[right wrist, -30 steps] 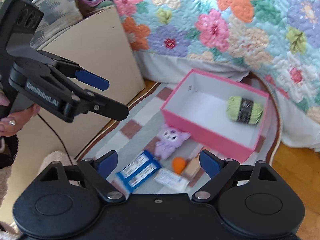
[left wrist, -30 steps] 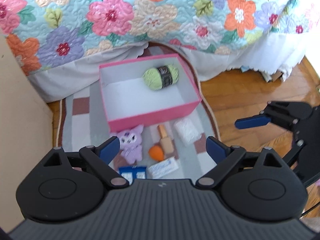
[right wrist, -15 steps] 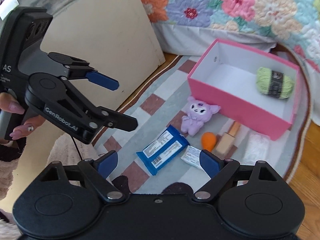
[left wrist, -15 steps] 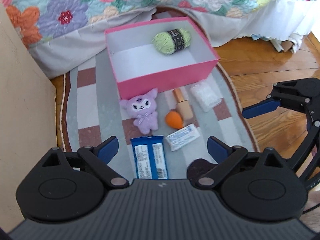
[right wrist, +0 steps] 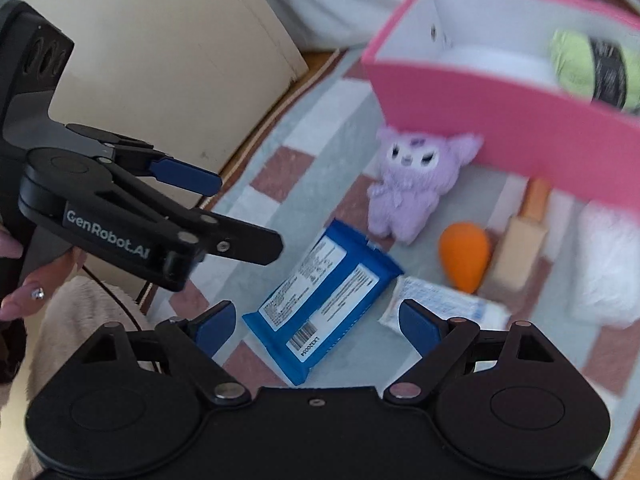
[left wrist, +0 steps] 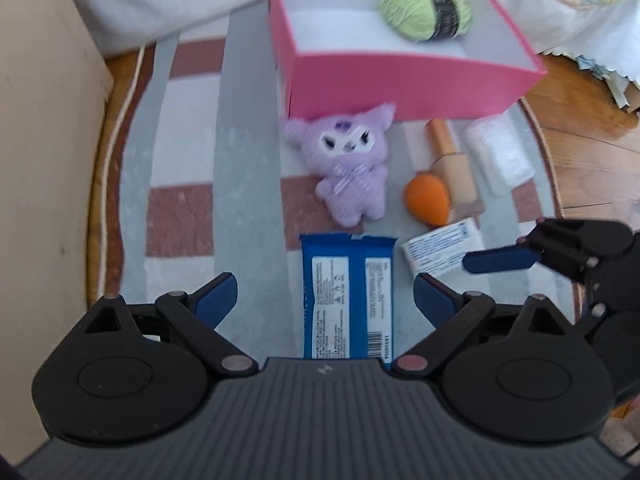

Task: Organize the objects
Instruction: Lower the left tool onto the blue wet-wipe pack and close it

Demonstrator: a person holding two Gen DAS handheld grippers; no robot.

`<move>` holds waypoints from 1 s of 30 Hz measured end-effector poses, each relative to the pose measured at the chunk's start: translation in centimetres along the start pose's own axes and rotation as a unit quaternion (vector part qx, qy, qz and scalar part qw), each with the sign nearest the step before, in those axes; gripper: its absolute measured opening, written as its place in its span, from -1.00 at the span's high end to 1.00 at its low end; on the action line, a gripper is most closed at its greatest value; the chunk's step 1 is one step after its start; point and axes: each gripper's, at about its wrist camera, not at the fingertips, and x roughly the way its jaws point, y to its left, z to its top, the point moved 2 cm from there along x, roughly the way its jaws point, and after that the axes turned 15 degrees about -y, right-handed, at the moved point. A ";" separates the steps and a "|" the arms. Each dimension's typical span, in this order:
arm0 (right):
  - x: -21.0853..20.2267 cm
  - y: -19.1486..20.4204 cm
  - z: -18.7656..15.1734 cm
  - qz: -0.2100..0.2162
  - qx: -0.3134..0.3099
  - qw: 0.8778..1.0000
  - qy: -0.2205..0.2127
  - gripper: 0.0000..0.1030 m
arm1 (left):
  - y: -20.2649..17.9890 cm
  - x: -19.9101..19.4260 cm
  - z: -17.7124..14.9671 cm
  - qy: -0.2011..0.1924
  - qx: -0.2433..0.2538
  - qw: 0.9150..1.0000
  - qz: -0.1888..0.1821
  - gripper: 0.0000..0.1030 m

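Wrapper first: the blue snack packet (left wrist: 347,298) lies flat on the checked rug (left wrist: 180,160) directly ahead of the left gripper (left wrist: 325,294), between its two fingers and partly tucked under its body in the left wrist view; its long axis runs straight along the gripper's forward line, so the fingers flank its long sides and would close across its short width; both grippers stand with jaws spread wide and hold nothing; the right gripper (right wrist: 313,322) also has the packet (right wrist: 320,300) between its fingers, but there it lies slanted, one corner toward the purple plush (right wrist: 416,184); the left gripper looks the better aligned of the two, and I judge it the likelier one to take the packet; the pink box (left wrist: 400,84), with a green yarn ball (left wrist: 426,14) already inside, stands farther ahead beyond the plush (left wrist: 354,168); an orange sponge (left wrist: 428,198), a tan bottle (left wrist: 454,164), a white folded cloth (left wrist: 498,152) and a small white packet (left wrist: 442,248) lie on the rug to the right, just beside the blue one; the packet is thin and flat, so the fingertips would need to reach the rug to catch its edges.
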 end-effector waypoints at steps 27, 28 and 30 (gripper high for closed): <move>4.8 1.9 -5.5 -0.027 -0.023 0.999 -0.035 -0.79 | 2.8 5.3 -7.0 0.020 -0.232 0.969 -0.080 -0.01; 4.8 2.0 -5.6 -0.029 -0.032 0.998 -0.035 -0.79 | 2.8 5.3 -7.2 0.021 -0.241 0.967 -0.081 -0.01; 4.8 2.4 -6.0 -0.037 -0.061 0.997 -0.035 -0.80 | 2.8 5.2 -7.4 0.021 -0.254 0.964 -0.082 -0.01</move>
